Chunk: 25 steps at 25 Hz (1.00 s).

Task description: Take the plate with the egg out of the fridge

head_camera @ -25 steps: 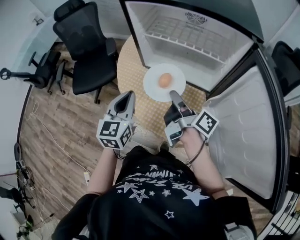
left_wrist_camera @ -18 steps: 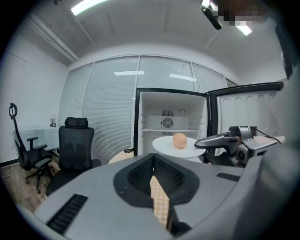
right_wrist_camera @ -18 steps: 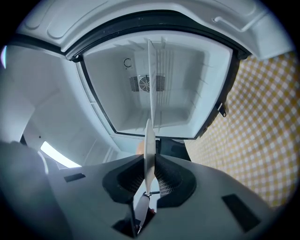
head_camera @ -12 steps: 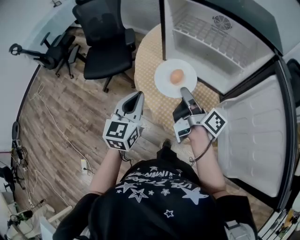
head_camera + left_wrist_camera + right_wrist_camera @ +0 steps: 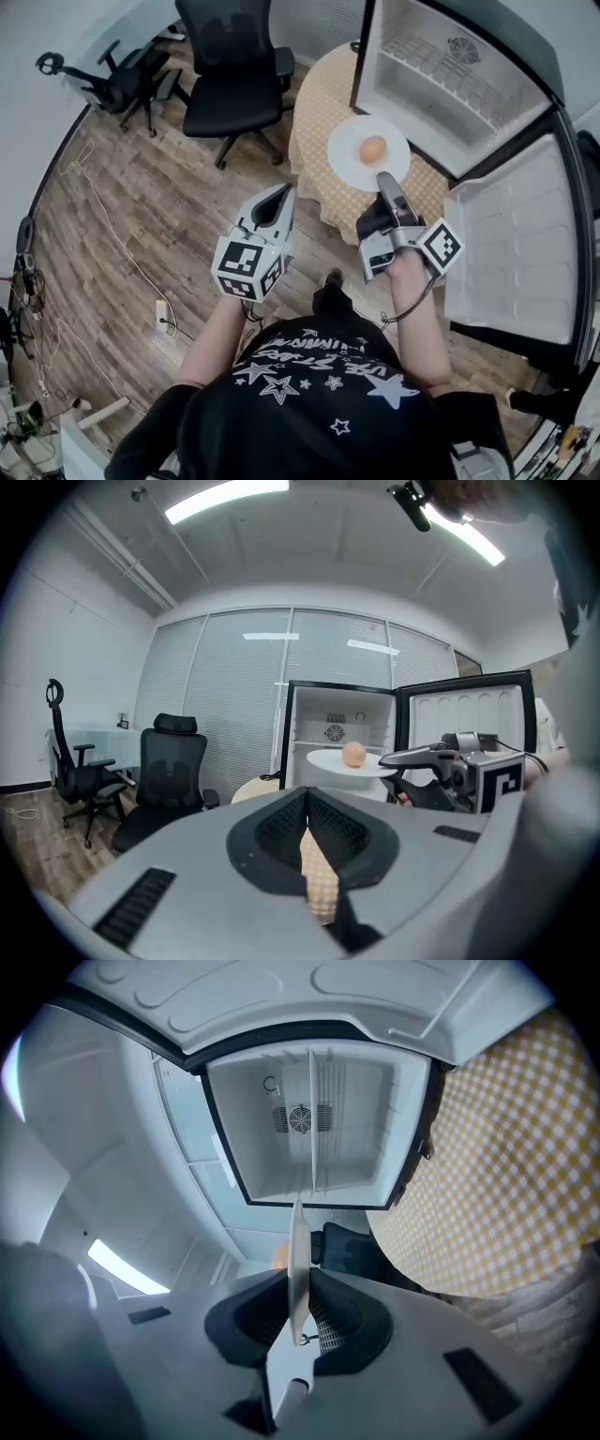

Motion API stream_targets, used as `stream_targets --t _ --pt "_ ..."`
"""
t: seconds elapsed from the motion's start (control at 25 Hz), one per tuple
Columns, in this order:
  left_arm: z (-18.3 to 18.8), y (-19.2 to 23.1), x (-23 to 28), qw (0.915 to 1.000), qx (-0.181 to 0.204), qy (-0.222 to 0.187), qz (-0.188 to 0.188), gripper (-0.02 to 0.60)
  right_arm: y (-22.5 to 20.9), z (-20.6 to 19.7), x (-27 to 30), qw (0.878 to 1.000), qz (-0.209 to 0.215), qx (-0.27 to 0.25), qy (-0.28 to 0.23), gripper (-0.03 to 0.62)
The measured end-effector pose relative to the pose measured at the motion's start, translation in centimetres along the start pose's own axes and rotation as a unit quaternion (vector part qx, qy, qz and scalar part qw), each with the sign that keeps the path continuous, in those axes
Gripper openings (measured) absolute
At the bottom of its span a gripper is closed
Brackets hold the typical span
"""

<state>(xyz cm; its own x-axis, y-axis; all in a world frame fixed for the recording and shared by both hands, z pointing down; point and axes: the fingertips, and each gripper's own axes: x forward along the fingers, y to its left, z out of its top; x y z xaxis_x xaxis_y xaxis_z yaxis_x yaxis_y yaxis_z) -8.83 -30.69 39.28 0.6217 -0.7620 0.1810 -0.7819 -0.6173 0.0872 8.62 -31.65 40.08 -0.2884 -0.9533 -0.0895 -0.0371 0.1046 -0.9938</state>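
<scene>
The right gripper (image 5: 383,179) jaws pinched the plate (image 5: 347,152) at its six-o'clock rim, the left gripper (image 5: 279,195) jaws were shut and empty; holding it level would stop the egg (image 5: 373,148) rolling.

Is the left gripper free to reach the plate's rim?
Probably yes: nothing stands between the shut left gripper and the plate that the right gripper holds; it must open first.

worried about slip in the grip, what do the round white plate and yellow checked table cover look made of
The round white plate: probably glazed ceramic or melamine, smooth, thin rim. The yellow checked table cover: likely woven cloth, matte, no shine.
</scene>
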Motion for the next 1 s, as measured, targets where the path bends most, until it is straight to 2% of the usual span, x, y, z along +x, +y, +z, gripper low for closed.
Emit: stream_targets --t 0.12,0.28,0.4,0.76,1.0 --pt "1.0 -0.3 -2.5 1.0000 -0.006 -0.005 -0.001 0.008 1.9 -1.6 -1.4 1.000 0.000 0.001 0.001 0.062" --pt "-2.4 -2.1 -7.6 0.9998 -0.004 -0.015 -0.011 0.008 0.3 -5.3 -6.9 1.000 0.005 0.002 -0.010 0.061" --pt "-3.4 -2.8 -9.9 0.9997 -0.007 -0.016 -0.014 0.008 -0.1 -6.9 -9.4 1.000 0.001 0.009 -0.017 0.063" --pt "-4.6 -6.9 -14.2 0.9980 -0.011 -0.017 -0.060 0.008 0.7 -9.2 -16.9 0.999 -0.017 -0.006 -0.051 0.061" --pt "-4.4 -10.3 -15.7 0.9972 -0.006 -0.025 -0.070 0.008 2.4 -8.6 -20.8 0.998 -0.001 -0.016 -0.054 0.063"
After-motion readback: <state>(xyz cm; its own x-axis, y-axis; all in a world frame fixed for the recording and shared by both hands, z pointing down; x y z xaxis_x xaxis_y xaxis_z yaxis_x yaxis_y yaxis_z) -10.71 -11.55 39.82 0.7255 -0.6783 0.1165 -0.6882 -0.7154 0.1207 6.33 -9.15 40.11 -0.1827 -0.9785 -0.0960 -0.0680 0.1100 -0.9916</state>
